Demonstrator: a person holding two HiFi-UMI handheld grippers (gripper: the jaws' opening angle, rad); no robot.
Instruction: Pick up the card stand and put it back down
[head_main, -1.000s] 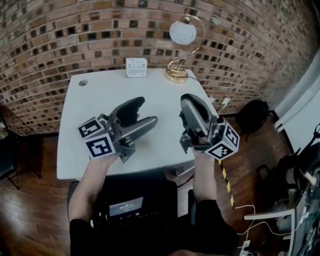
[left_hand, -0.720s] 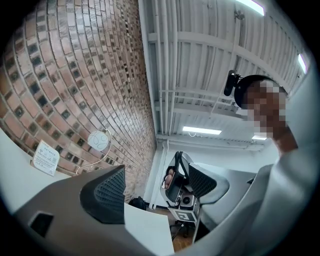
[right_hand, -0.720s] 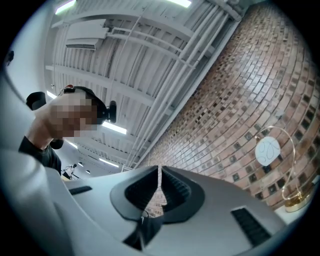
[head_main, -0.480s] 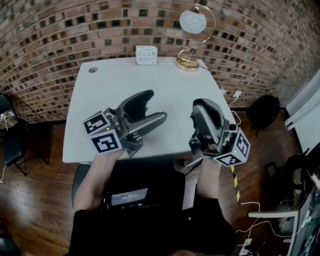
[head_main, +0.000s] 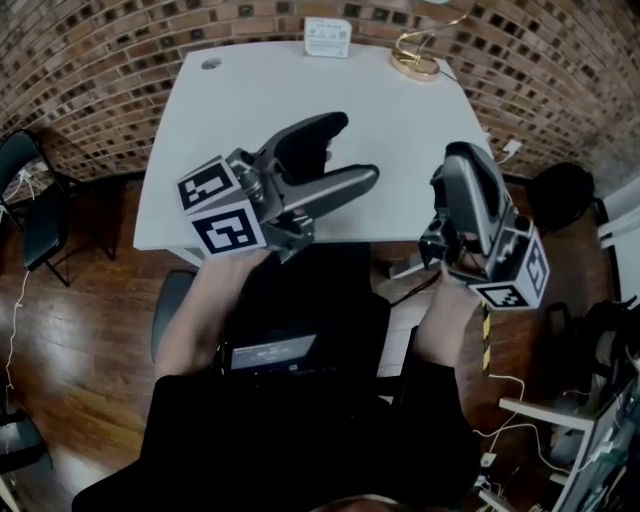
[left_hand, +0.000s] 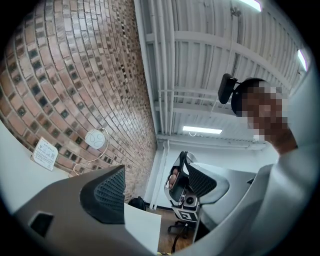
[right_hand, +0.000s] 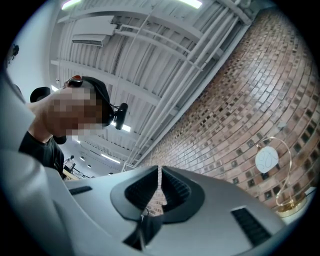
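The card stand, a gold wire loop on a round base, stands at the back right of the white table; its top is cut off in the head view. Its round white card shows in the left gripper view and the right gripper view. My left gripper hangs open and empty over the table's near edge, well short of the stand. My right gripper is shut on nothing, off the table's near right corner. Both point upward, toward the brick wall and ceiling.
A small white sign stands at the table's back edge, left of the stand. A black chair is on the left, a dark bag on the floor at the right. A device with a screen sits at my lap.
Both grippers have drawn back toward me, away from the stand. The table and stand have slid up toward the top edge of the head view. Neither gripper's jaws have visibly changed.
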